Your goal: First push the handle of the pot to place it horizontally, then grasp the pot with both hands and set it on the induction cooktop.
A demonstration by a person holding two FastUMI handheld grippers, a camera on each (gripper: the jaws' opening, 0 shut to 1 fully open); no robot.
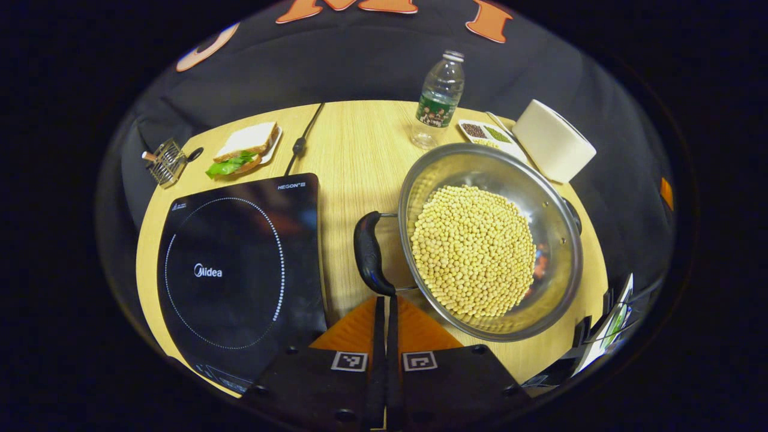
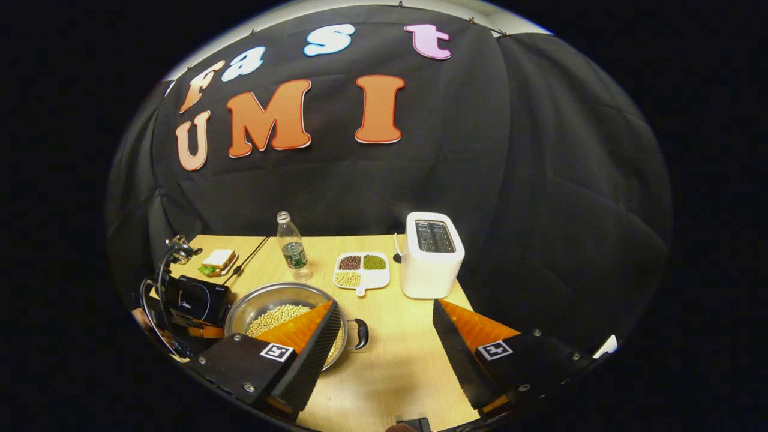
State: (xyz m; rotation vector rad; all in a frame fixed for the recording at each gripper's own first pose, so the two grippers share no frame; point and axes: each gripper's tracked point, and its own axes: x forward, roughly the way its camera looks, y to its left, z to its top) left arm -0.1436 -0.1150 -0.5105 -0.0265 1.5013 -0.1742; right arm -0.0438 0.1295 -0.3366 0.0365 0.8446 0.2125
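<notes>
Pot [image 1: 491, 240] full of beans, heavy, slick steel: grab both black handles [image 1: 368, 253]. Left gripper [image 1: 384, 312] closed empty, right gripper [image 2: 384, 336] wide apart.

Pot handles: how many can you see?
2. The black loop handle sits on the steel pot of yellow beans' cooktop side, by the shut left gripper; the other handle faces the toaster side.

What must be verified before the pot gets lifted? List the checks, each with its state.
1. Left gripper shut, tips by the pot's left handle: ok for pushing; contact cannot tell.
2. Right gripper open: ok.
3. Right handle between its fingers: not ok.
4. Pot full of beans, keep level: ok.
5. Cooktop bare: ok.
6. Bottle standing behind the pot, apart from it: ok.
</notes>
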